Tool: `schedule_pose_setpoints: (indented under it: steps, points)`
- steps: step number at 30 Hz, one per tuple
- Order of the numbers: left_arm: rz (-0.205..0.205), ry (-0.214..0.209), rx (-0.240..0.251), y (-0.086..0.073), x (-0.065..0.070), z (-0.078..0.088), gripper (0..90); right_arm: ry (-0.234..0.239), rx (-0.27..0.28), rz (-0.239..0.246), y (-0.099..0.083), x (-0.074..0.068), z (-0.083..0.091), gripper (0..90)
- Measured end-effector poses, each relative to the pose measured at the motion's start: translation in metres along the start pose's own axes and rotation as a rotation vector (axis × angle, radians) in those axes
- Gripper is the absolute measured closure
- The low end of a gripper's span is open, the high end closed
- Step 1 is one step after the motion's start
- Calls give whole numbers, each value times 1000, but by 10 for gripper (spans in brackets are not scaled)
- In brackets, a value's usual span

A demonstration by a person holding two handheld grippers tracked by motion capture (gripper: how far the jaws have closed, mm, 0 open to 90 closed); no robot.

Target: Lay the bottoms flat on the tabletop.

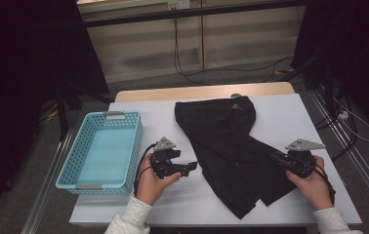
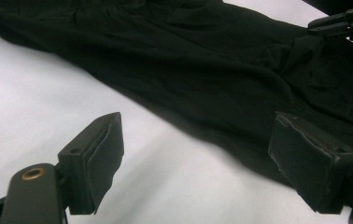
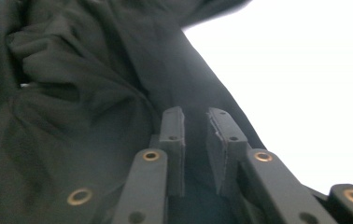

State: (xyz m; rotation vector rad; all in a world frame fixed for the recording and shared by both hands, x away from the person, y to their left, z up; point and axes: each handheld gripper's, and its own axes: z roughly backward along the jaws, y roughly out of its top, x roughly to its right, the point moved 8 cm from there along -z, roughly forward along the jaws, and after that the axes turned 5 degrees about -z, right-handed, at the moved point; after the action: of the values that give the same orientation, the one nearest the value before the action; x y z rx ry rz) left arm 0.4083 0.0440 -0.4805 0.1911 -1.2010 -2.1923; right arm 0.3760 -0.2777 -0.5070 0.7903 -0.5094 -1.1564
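I'm looking down on a white-covered table with a black fabric garment, shorts by the look of it, lying spread across the middle, waistband end toward the far edge, legs running toward me and to the right. A light blue perforated plastic basket is sitting at the table's left side, well apart from the garment.

I'm holding the left gripper just beside the garment's left edge, pointing right toward it. In the left gripper view its jaws are standing wide apart, nothing between them but white tabletop, with the dark cloth lying just past the tips; the right-hand pad is sitting over the cloth's edge but I can't tell if it's touching. Released, gripping nothing.

I'm keeping the right gripper at the garment's right edge, on the leg part, pointing left. In the right gripper view its jaws are nearly together with a narrow gap showing; black cloth is lying under and around them. The pads are not visibly pinching a fold, so I'm reading it as not clamped on the fabric. That gripper's jaw tips are also showing at the top right of the left gripper view, over the cloth.
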Motion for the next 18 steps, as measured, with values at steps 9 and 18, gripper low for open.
schedule_pose_setpoints:
  steps: [9, 18]
  points:
    - [4, 6, 0, -2, -3, 4, 181, 156, 36, 89, 25, -70, -7, 553]
    - [27, 24, 5, -7, -10, 12, 181, 273, -42, 187, 18, -119, -30, 617]
